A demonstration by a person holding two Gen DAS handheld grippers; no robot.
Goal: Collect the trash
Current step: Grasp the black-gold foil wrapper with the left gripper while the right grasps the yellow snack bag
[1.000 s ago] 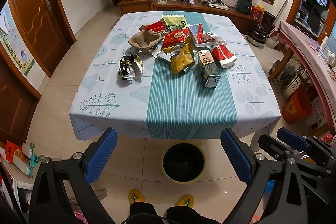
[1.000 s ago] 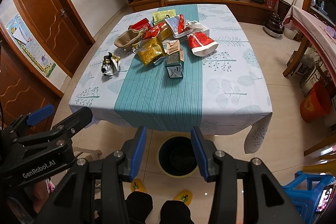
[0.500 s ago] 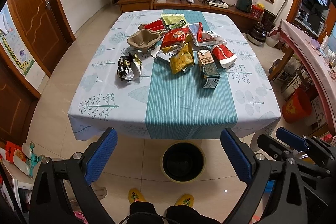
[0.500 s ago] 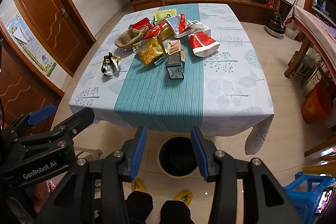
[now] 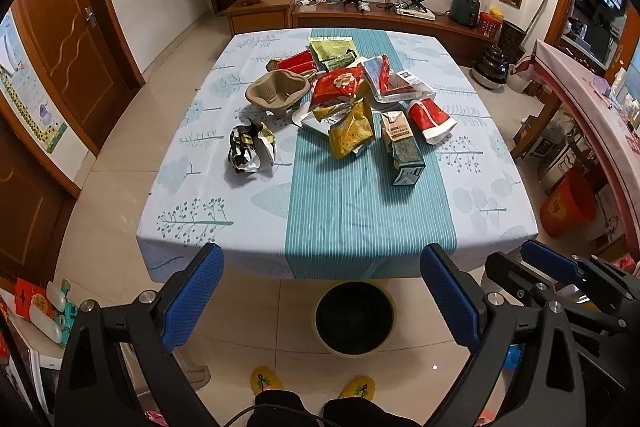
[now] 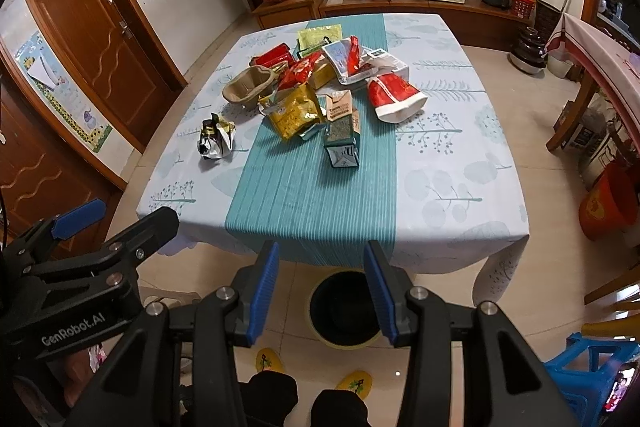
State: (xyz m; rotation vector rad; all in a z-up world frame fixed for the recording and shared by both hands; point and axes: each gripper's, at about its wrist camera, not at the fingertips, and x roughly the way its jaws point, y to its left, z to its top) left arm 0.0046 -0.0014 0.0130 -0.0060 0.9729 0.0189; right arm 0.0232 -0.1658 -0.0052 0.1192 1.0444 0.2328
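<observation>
A heap of trash lies on the table (image 5: 200,211): a green carton (image 5: 403,151) (image 6: 341,139), a yellow snack bag (image 5: 352,133) (image 6: 294,113), a red-and-white pouch (image 5: 431,119) (image 6: 394,95), a brown pulp cup tray (image 5: 278,93) (image 6: 248,89), a crumpled foil wrapper (image 5: 250,151) (image 6: 216,141). A black bin (image 5: 354,317) (image 6: 344,309) with a yellow rim stands on the floor under the table's near edge. My left gripper (image 5: 322,293) is open wide and empty, short of the table. My right gripper (image 6: 322,293) stands half open, empty, above the bin.
The person's feet in yellow slippers (image 5: 264,383) stand before the bin. A wooden door (image 6: 104,39) is at the left, a TV sideboard (image 5: 360,19) behind the table, an orange bucket (image 5: 566,205) and another table (image 5: 580,99) at the right, a blue stool (image 6: 588,375) near right.
</observation>
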